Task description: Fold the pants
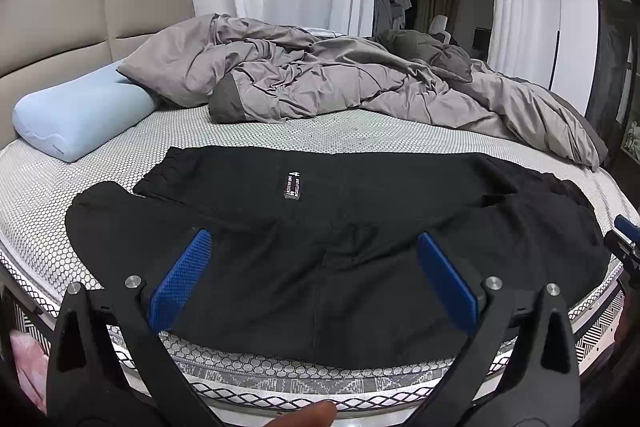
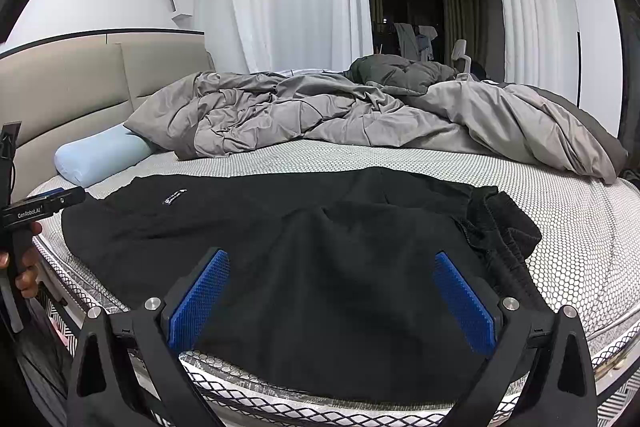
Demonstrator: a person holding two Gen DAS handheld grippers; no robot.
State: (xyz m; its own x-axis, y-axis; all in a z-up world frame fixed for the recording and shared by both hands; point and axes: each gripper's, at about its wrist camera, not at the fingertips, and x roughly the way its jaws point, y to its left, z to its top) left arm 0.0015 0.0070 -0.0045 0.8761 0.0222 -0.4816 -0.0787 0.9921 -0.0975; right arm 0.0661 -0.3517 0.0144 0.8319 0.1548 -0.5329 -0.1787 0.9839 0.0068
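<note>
Left gripper [image 1: 314, 281] is spread wide with nothing in it, hovering over the near edge of the black pants [image 1: 320, 247]. Right gripper [image 2: 332, 301] is the same deal, jaws wide apart and empty, just above the cloth.

The pants lie flat across the mattress [image 1: 248, 131] right ahead of both grippers. They look like they've got one fold in already, with a layer doubled over. The small label [image 1: 292, 185] sits up and beyond the left gripper, and the bunched ribbed waistband [image 2: 500, 227] is off to the right of the right gripper.

My guess is the next move is grabbing the near edge at two spots and carrying it over. To do it well I'd come down low, pinch all the layers together rather than just the top one, and keep both grips level so the fold line stays straight. That waistband lump will probably need smoothing.

Further out behind the pants: a rumpled grey duvet [image 1: 340, 87] and a pale blue pillow [image 1: 80, 119] up left.
</note>
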